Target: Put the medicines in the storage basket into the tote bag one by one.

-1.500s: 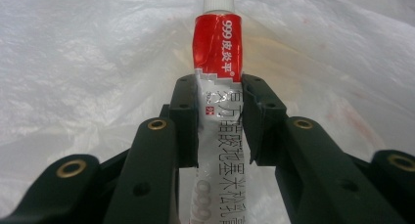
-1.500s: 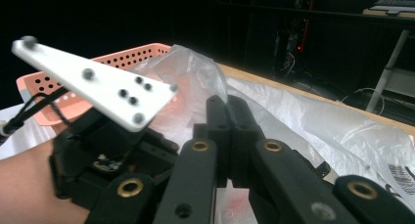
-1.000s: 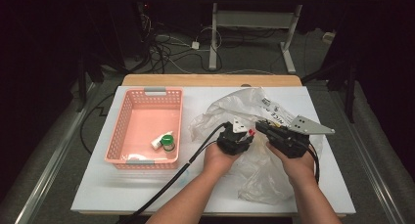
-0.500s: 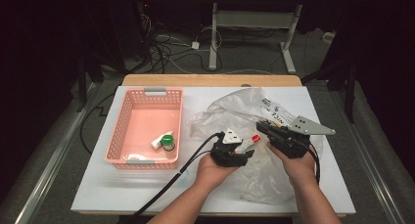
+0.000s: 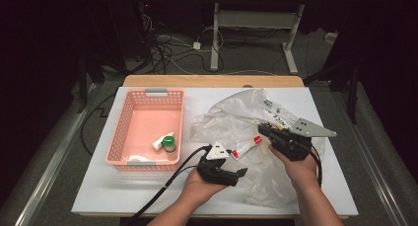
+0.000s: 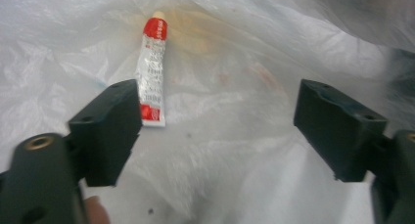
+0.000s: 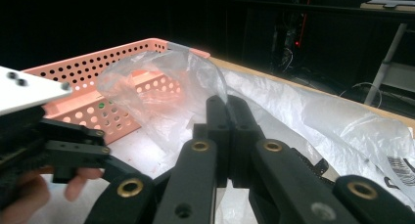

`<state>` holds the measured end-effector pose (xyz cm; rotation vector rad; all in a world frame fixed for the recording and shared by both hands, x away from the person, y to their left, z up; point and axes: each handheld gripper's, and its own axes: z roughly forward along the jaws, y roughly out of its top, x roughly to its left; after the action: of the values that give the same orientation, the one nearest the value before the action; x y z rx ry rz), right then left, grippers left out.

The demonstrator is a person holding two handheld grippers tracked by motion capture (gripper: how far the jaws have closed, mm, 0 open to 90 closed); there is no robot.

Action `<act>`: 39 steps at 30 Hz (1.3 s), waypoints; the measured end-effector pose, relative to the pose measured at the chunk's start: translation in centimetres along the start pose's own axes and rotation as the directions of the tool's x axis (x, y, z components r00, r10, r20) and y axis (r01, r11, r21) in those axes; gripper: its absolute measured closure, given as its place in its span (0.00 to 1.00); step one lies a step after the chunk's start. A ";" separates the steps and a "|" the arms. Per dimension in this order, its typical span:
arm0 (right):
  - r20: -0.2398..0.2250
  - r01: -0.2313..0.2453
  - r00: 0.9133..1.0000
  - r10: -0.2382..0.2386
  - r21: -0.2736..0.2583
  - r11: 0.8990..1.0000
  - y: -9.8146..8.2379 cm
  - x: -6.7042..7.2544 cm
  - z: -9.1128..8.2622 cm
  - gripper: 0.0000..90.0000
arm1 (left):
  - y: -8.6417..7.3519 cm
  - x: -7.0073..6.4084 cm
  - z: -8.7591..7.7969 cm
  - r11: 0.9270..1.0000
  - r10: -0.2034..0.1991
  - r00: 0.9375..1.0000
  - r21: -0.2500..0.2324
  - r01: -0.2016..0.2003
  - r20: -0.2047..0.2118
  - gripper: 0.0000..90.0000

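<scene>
Left gripper view showed left gripper jaws just opened wide, nothing between them, tube lying on bag just past one jaw. Right gripper was clamped shut on bag film right of tube. Best to centre on tube, close across its body, avoid pinching film. Open room left of tube toward basket; watch its rim

Dark room, floor cables, table legs
</scene>
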<state>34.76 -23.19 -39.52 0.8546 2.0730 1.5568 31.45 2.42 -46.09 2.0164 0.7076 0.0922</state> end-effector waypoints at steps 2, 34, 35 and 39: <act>0.001 0.000 1.000 0.000 0.000 1.000 0.0 0.0 0.0 1.00 | -0.3 -0.3 -0.8 1.000 0.007 1.000 -0.009 -0.007 0.007 0.16; 0.005 0.000 1.000 0.000 0.010 1.000 -0.1 0.2 -0.1 1.00 | -3.1 4.8 -12.2 0.994 -0.100 0.975 -0.072 0.088 -0.198 0.00; 0.005 0.000 1.000 0.000 0.009 1.000 -0.1 0.2 -0.1 1.00 | -3.2 5.0 -12.4 0.993 -0.103 0.973 -0.073 0.090 -0.204 0.00; 0.006 0.000 1.000 0.000 0.009 1.000 -0.1 0.1 -0.1 1.00 | -3.4 5.9 -13.1 0.991 -0.121 0.966 -0.081 0.105 -0.230 0.00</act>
<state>34.54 -23.21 -39.62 0.8615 2.0779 1.5440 30.33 16.83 -43.16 1.9140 0.9548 0.2871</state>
